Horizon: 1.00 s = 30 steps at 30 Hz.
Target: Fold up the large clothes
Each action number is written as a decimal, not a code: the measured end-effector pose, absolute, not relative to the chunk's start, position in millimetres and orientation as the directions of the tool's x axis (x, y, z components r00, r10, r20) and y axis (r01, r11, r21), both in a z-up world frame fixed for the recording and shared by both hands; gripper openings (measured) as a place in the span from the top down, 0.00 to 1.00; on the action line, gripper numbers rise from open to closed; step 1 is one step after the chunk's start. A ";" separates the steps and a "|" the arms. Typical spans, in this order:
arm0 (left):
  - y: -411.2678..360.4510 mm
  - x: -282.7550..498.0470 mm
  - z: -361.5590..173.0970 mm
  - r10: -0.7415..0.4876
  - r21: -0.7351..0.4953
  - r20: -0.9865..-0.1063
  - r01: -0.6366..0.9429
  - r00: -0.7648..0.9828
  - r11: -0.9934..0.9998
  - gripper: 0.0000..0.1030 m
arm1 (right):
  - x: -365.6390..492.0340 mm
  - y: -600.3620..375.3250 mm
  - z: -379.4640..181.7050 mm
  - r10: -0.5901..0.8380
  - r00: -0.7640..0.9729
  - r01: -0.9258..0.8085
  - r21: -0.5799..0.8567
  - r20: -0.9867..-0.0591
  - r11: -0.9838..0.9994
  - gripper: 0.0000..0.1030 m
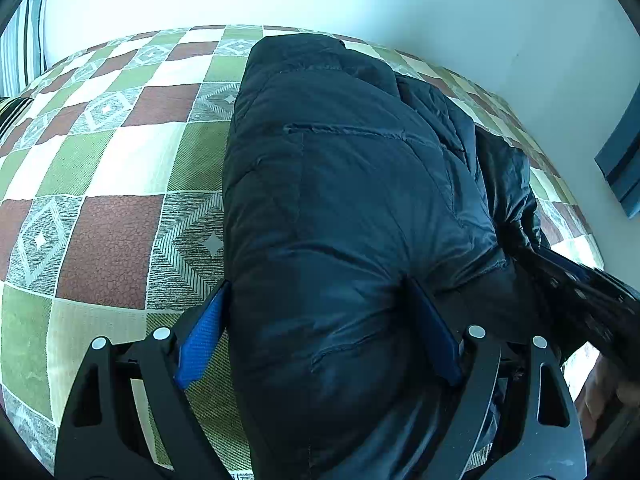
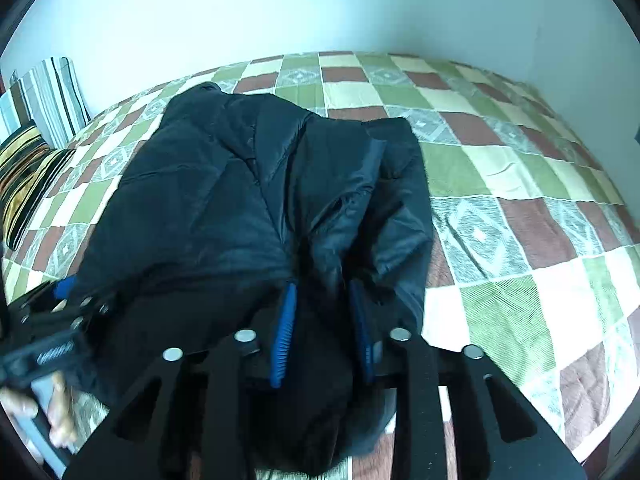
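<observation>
A dark navy puffer jacket [image 1: 344, 184] lies bunched lengthwise on a checkered bedspread [image 1: 112, 168]. My left gripper [image 1: 320, 320] has its blue-padded fingers [image 1: 200, 344] spread wide around a thick fold at the jacket's near end. In the right wrist view the same jacket [image 2: 224, 208] fills the middle. My right gripper [image 2: 324, 320] has its fingers close together, clamped on a bunch of the jacket's near edge. The right gripper shows at the right edge of the left wrist view [image 1: 592, 304]; the left one sits at the lower left of the right wrist view [image 2: 52, 328].
The bedspread [image 2: 520, 208] has green, red, cream and grey squares and reaches a white wall [image 2: 320, 4]. Striped pillows [image 2: 44, 100] stand at the far left. A dark blue panel [image 1: 624, 160] hangs on the wall at right. A hand [image 2: 60, 420] holds the left gripper.
</observation>
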<state>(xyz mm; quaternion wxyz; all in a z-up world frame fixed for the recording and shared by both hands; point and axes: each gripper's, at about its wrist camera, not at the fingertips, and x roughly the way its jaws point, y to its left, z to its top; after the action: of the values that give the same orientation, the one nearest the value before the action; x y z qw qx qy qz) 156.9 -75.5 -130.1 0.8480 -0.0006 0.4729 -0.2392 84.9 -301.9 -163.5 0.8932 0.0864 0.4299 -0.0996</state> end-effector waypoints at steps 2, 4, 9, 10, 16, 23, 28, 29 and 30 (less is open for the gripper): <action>-74.3 156.3 -129.9 -0.408 -0.231 -0.800 0.403 0.439 0.886 0.16 | 72.7 -299.0 -161.4 -0.112 0.615 0.254 0.062 -0.781 0.965 0.60; -72.7 155.1 -129.6 -0.410 -0.236 -0.800 0.400 0.438 0.886 0.16 | 66.4 -296.9 -166.1 -0.127 0.604 0.256 0.040 -0.787 0.966 0.58; -73.6 151.8 -129.8 -0.402 -0.219 -0.798 0.406 0.448 0.887 0.16 | 68.3 -299.5 -190.0 -0.130 0.576 0.258 0.028 -0.807 0.966 0.61; -74.2 151.0 -130.5 -0.398 -0.214 -0.797 0.404 0.454 0.889 0.16 | 66.8 -295.9 -192.5 -0.130 0.574 0.255 0.025 -0.808 0.967 0.64; -79.4 151.4 -133.3 -0.371 -0.194 -0.798 0.380 0.475 0.904 0.17 | 82.6 -303.1 -208.9 -0.127 0.564 0.255 0.026 -0.816 0.967 0.66; -90.5 149.7 -134.7 -0.330 -0.170 -0.795 0.334 0.509 0.927 0.17 | 95.3 -311.9 -216.7 -0.110 0.566 0.246 0.040 -0.817 0.968 0.66; -85.5 150.9 -131.5 -0.357 -0.193 -0.792 0.352 0.494 0.916 0.17 | 84.4 -315.9 -206.6 -0.059 0.571 0.230 0.090 -0.819 0.969 0.66; -83.2 151.6 -130.5 -0.366 -0.201 -0.795 0.359 0.485 0.912 0.17 | 82.3 -315.7 -203.9 -0.052 0.568 0.227 0.095 -0.822 0.969 0.65; -81.3 152.3 -129.3 -0.373 -0.208 -0.796 0.364 0.477 0.908 0.17 | 80.4 -315.3 -201.2 -0.046 0.564 0.222 0.098 -0.825 0.970 0.65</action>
<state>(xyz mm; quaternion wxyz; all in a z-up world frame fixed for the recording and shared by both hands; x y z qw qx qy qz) 152.3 -81.3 -129.3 0.8593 -0.0053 0.4643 -0.2144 80.4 -315.3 -201.2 0.8791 0.0958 0.4607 -0.0761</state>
